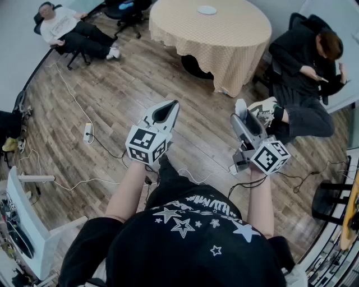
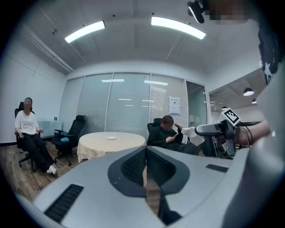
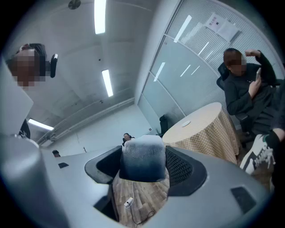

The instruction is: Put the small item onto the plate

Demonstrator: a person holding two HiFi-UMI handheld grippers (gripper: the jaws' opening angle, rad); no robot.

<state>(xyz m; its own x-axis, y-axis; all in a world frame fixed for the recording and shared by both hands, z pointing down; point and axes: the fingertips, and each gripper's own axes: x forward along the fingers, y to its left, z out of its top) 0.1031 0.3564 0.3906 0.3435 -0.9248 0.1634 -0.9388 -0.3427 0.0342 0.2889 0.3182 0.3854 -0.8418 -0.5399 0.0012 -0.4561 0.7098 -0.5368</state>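
Pinching pale block (image 3: 143,151): right gripper (image 3: 143,165) fingers | left gripper (image 2: 145,154) fingers: pressed together | shirt lettering (image 1: 210,203) illegible | plate (image 1: 207,10) top-centre

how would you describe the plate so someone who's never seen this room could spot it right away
Look for the round table draped in a tan checked cloth, between a seated person in a white top and one in dark clothes. On its top lies the plate, a small white disc. It is the only thing visible on that cloth.
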